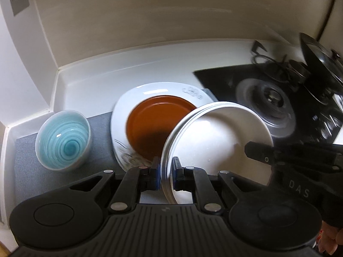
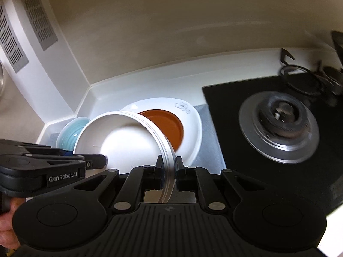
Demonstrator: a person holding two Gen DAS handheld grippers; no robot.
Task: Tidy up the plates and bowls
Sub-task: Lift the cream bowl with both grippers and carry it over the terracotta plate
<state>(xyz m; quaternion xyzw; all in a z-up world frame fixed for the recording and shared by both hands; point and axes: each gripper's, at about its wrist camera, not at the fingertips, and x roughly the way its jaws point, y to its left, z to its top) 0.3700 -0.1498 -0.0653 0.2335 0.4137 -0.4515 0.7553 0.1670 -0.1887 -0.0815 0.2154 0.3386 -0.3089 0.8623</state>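
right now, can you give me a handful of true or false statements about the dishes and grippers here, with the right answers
1. Both grippers hold the white bowl by its rim. True: the left gripper and the right gripper each pinch an opposite edge.
2. The brown plate lies on the large white plate. True.
3. The blue bowl is stacked inside the white bowl. False: it stands alone on the grey mat, beside the plates.
4. The white bowl is full of food. False: its inside looks bare.
5. A pot sits on the burner. False: the burner is uncovered.
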